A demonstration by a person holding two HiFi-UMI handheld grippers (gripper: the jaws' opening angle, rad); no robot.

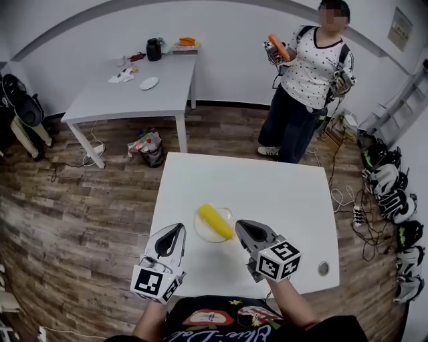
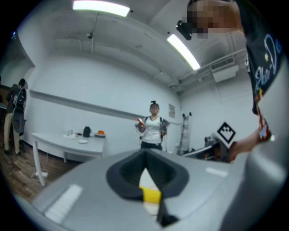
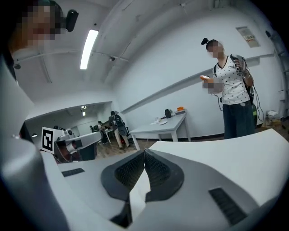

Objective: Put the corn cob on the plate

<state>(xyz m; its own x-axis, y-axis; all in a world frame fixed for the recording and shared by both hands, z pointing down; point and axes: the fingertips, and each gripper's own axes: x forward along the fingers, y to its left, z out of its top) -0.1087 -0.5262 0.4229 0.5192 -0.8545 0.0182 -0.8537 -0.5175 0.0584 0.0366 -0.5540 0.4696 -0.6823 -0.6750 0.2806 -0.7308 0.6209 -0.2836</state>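
- corn point(image 1: 215, 221) lies on the plate point(image 1: 199, 232), slanted, its near end over the plate's right rim
- plate is clear and sits on the white table point(image 1: 281, 187), near the middle of the near edge
- left gripper point(image 1: 179, 228) is just left of the plate, not touching it; jaws closed tip to tip, nothing gripped
- right gripper point(image 1: 239, 226) is just right of the plate, close to the corn's near end; jaws pressed together, empty
- small round disc point(image 1: 324, 268) by the table's near right corner; rest of the top is bare white
- floor point(image 1: 100, 200) is wood plank; a bag point(image 1: 148, 147) sits on it off the table's far left corner
- second table point(image 1: 134, 93), grey-white, stands against the far wall at left; on it a black jug point(image 1: 154, 49), a white dish point(image 1: 149, 83), and an orange item at its far right corner
- person point(image 1: 311, 73) stands beyond the table's far right corner, holding something in each hand, one of them orange
- cables and gear point(image 1: 394, 194) are piled along the right wall
- walls are white; strip lights point(image 2: 101, 7) on the ceiling
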